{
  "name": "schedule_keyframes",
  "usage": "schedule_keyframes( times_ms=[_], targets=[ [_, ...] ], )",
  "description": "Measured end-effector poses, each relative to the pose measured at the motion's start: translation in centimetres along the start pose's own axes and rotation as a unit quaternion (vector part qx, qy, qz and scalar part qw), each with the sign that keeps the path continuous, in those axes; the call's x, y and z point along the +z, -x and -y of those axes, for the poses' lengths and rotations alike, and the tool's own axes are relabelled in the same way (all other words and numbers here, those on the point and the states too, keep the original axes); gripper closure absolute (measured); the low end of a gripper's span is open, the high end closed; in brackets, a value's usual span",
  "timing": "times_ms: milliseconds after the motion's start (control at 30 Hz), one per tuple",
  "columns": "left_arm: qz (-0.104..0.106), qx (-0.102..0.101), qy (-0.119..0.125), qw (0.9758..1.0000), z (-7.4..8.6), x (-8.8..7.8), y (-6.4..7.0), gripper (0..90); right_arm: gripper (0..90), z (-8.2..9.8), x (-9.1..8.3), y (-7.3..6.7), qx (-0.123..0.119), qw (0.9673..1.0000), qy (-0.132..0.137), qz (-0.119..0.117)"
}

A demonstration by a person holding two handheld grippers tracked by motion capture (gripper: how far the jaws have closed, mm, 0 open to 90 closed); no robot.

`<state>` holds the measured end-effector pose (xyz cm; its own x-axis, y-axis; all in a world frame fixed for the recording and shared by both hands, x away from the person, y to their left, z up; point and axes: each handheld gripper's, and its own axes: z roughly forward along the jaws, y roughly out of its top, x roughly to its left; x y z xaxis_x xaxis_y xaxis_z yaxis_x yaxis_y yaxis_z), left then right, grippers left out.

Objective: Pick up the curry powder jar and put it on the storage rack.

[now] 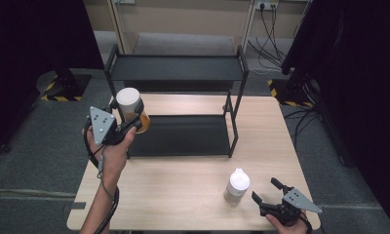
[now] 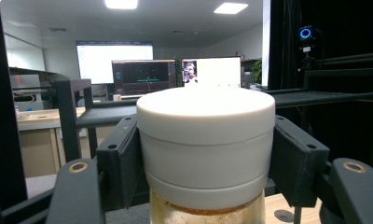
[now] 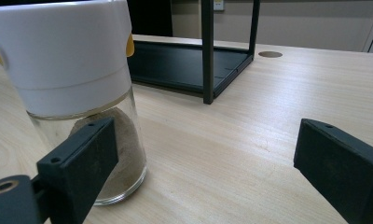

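Observation:
A jar with a white lid (image 1: 128, 101) and amber contents hangs in the air at the left end of the black rack (image 1: 183, 68). My left gripper (image 1: 131, 116) is shut on it. In the left gripper view the pads (image 2: 119, 161) press on both sides of the jar's white lid (image 2: 205, 140), and my left gripper (image 2: 205, 161) points level. A second glass jar (image 1: 237, 185) with a white cap and brownish powder stands upright on the table at the front right. My right gripper (image 1: 267, 191) sits open just right of it. In the right gripper view that jar (image 3: 79, 79) stands beyond the left jaw, and my right gripper (image 3: 208, 163) holds nothing.
The rack has two tiers; its lower shelf (image 1: 183, 134) rests on the wooden table (image 1: 183, 180) and its upper shelf lies farther back. A dark curtain (image 1: 359, 73) and cables stand to the right, grey carpet around the table.

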<state>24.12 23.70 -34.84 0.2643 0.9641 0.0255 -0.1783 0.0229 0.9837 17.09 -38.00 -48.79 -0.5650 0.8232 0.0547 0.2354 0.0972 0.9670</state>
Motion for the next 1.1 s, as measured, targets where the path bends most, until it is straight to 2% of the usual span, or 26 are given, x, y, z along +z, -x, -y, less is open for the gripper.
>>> schedule_keyframes(
  times_ms=[700,1100],
  targets=[
    [-0.01,0.008,0.012,0.9998,-3.3,2.0,0.0,33.3,6.9,0.0,0.0,0.0,0.0,1.0,0.0,-0.001],
    [-0.017,0.002,0.021,0.9996,-4.6,2.8,0.0,33.3,6.9,0.0,0.0,0.0,0.003,1.0,0.001,-0.002]
  ],
)
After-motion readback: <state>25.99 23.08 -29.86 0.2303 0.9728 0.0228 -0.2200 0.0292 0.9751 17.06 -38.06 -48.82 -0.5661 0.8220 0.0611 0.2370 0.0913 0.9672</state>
